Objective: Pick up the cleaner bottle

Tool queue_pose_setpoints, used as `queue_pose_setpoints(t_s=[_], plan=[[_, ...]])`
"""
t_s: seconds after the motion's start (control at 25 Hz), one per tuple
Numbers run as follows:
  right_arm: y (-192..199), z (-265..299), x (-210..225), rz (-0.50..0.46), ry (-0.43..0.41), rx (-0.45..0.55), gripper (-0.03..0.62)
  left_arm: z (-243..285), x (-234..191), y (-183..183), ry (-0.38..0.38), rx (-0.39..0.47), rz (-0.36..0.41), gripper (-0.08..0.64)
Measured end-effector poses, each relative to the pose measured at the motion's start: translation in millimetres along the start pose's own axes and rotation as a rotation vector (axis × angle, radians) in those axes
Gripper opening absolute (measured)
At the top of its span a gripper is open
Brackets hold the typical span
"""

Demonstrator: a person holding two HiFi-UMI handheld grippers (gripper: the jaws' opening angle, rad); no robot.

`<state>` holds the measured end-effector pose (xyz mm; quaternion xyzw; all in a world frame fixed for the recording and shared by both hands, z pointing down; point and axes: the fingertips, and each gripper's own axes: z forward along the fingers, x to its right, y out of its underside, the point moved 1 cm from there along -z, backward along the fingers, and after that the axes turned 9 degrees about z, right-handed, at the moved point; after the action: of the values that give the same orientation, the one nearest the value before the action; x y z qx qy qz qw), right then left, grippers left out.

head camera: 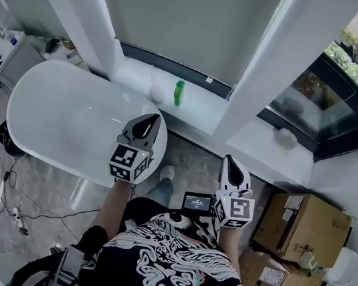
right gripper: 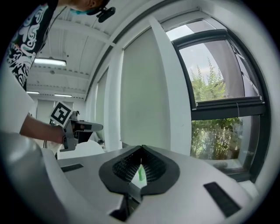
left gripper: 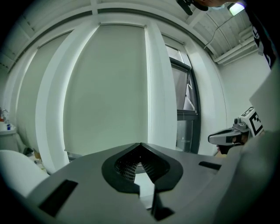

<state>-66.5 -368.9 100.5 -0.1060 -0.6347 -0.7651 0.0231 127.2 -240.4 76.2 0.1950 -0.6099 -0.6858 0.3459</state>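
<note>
Okay, cleaner bottle [head camera: 179, 93] upright, well ahead.
Probably light, slick; take it mid-body. Left gripper [head camera: 150, 121], right gripper [head camera: 230, 162]: jaws together, empty.

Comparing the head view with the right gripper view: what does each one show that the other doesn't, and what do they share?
Only the head view: the cardboard boxes on the floor at the right, the cables on the floor, and the right gripper seen from outside.
Only the right gripper view: the ceiling lights.
Both: the green cleaner bottle standing on the window ledge, seen small and far off in the right gripper view, and the left gripper.
</note>
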Motion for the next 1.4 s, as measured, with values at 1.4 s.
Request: queue_pose_setpoints(t_s=[1.4], plan=[[-1.8, 304.7, 21.6, -0.092, -0.109, -0.151, 0.028, 216.9, -158.7, 36.9, 0.041, -0.069, 0.006, 0.017]])
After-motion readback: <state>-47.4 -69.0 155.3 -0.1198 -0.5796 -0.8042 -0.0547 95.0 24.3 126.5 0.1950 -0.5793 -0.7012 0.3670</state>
